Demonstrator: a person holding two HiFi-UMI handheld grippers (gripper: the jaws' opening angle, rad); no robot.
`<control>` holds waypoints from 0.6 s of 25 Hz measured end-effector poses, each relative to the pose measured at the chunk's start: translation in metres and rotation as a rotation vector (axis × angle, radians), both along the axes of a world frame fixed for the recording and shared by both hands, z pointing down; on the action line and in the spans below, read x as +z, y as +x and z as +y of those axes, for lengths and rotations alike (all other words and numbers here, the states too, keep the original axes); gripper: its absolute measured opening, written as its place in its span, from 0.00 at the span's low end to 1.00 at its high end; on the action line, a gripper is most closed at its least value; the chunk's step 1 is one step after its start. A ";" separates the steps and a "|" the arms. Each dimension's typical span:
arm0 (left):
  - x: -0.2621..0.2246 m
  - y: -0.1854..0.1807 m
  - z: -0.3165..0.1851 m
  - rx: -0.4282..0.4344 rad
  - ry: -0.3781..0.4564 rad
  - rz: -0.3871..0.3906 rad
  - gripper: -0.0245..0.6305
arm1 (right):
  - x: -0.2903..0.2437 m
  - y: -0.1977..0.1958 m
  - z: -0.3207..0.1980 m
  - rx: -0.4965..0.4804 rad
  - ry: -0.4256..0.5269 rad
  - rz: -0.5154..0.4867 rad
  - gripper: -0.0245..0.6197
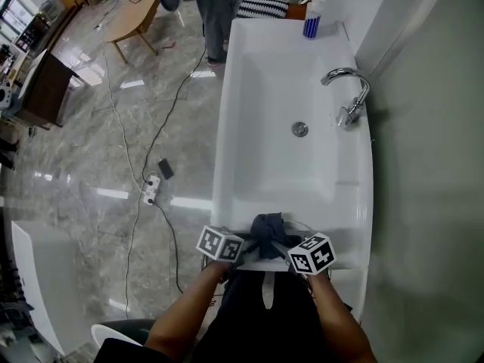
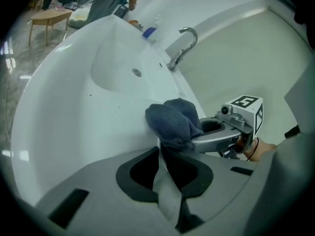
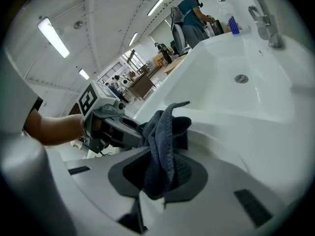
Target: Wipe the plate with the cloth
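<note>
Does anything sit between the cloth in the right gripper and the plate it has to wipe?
Nothing visible does. The right gripper is shut on the cloth, which lies against the white plate clamped edge-on in the left gripper.

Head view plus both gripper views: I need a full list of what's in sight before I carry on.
sink: one, white, middle of the head view
tap: one, chrome, sink's right edge
drain: one, metal, basin floor
spray bottle: one, blue with a white top, sink's far end
cloth: one, dark blue, bunched at the sink's near edge
plate: one, white, seen edge-on just below the cloth
table: one, wooden, far left on the floor
power strip: one, white, on the floor left of the sink, with cables
bystander: one, grey trousers, by the sink's far end
left gripper: grey, jaws closed on the plate's edge
right gripper: grey, jaws closed on the cloth
</note>
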State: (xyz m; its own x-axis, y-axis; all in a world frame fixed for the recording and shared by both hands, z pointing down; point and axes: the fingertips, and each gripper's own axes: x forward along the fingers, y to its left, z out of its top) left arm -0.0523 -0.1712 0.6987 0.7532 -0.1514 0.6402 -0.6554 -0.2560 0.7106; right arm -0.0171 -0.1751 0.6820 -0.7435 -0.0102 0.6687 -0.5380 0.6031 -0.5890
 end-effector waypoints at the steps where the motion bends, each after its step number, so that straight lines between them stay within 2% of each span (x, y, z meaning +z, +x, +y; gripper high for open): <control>1: 0.000 0.000 0.000 0.003 0.000 0.000 0.11 | 0.002 0.008 -0.001 0.007 0.001 0.013 0.12; 7: 0.000 0.001 0.000 0.005 0.001 0.005 0.11 | 0.005 0.076 -0.007 0.096 0.018 0.103 0.12; 10: -0.001 0.000 0.000 0.001 0.002 0.003 0.10 | -0.001 0.110 -0.008 0.157 0.018 0.107 0.12; 15: 0.001 0.001 0.000 -0.001 -0.003 0.007 0.11 | -0.007 0.143 -0.011 0.223 0.035 0.130 0.12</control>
State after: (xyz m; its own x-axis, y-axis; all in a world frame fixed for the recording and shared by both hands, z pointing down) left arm -0.0511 -0.1709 0.6998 0.7573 -0.1504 0.6355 -0.6509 -0.2533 0.7156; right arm 0.1263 -0.1859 0.6755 -0.6279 -0.1889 0.7550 -0.7299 0.4798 -0.4869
